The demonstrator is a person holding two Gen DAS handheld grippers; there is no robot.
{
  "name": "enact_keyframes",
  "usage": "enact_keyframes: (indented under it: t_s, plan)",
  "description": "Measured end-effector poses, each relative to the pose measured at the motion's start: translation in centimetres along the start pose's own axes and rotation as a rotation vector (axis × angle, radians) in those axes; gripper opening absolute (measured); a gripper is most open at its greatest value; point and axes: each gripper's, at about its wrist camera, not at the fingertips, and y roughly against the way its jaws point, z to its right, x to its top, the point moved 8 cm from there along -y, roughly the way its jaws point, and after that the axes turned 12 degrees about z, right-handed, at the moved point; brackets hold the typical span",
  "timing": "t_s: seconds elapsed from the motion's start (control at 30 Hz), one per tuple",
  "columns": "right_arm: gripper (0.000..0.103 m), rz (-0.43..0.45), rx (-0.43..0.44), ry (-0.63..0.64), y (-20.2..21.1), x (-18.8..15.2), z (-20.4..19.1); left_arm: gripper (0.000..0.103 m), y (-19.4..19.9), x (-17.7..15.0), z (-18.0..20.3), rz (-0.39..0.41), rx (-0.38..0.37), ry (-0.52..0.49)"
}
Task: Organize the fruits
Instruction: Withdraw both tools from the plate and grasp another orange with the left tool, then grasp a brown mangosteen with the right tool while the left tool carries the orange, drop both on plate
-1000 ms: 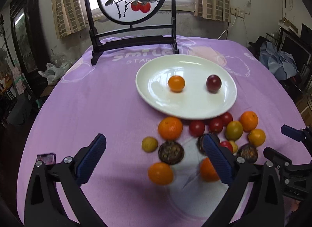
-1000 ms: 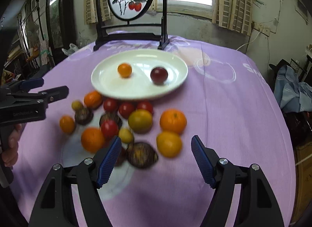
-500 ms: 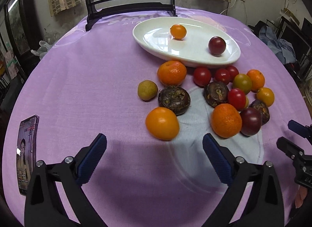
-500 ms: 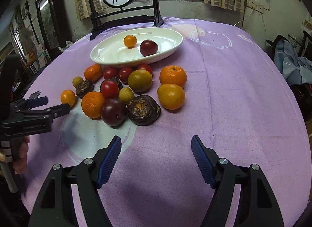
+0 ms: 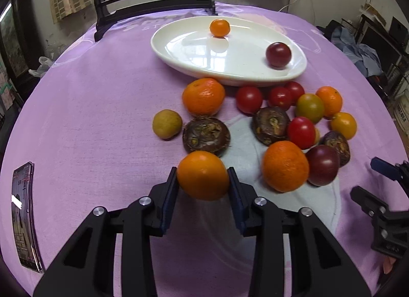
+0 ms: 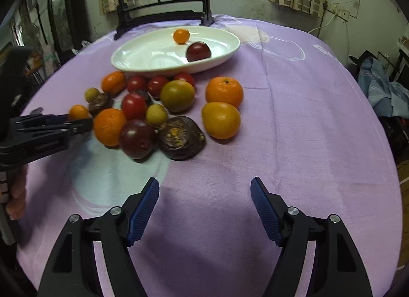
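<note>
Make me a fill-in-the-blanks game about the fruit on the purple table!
1. The white plate holds exactly ____ fruits.
2. The left claw is closing its jaws around an ____ fruit.
3. The right claw has ____ between its blue pads.
4. Near the table's left edge lies a ____ with its screen lit.

Missing words: two; orange; nothing; phone
</note>
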Motion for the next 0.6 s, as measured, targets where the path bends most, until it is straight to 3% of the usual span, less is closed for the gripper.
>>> enact_keyframes:
  t_s: [0.13,0.2,0.4,0.6]
  plan:
    - [0.075,-0.042,0.053,-0.013,-1.0,0.2,-0.8,0.037,0.3,0.2,0.1,0.011,-0.061,0.035]
    - [0.075,-0.049,0.031,0.017,-1.7,0.5,-1.3,0.037,0.4,0.3,0.0,0.023,-0.065,0.038]
    - [0.06,-0.065,0.006,0.023,-3.0,1.4,-1.8,0.037,0.6,0.4,0.1,0.024,-0.104,0.043]
    - [0.057,-0.06,-0.006,0.018,-4.1,2.4,-2.2,0.037,0.8,0.5,0.2,0.033,-0.112,0.047]
